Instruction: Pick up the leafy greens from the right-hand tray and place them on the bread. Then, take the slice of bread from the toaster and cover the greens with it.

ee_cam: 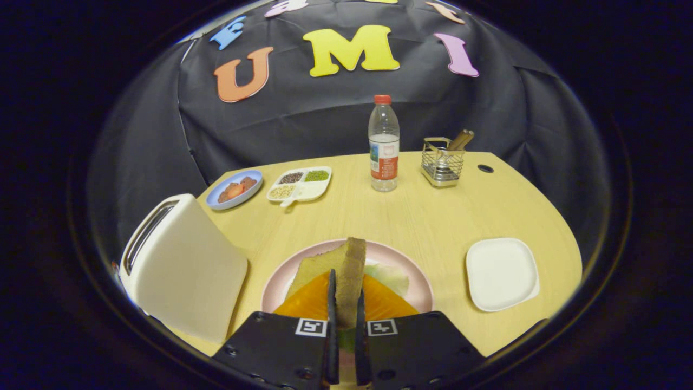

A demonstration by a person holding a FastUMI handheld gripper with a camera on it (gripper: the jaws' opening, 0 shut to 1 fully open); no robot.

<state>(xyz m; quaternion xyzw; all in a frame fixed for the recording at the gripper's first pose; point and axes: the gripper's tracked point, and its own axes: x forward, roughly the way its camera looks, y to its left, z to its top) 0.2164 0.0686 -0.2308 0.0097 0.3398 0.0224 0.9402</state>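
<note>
My gripper (346, 300) is shut on a slice of bread (341, 268), held on edge and tilted, just above the pink plate (419, 281). Under the slice lies something orange (308, 300) on the plate, and pale leafy greens (389, 275) show to the right of the slice. The white toaster (181, 268) stands to the left of the plate, its slot facing up. The white square tray (501, 273) to the right of the plate has nothing on it.
Far side of the wooden table (417, 216): a blue plate (234, 189) with red food, a white divided dish (299, 184) with seeds, a water bottle (383, 146) and a wire holder (443, 160) with utensils. A round hole (485, 168) is near the back right edge.
</note>
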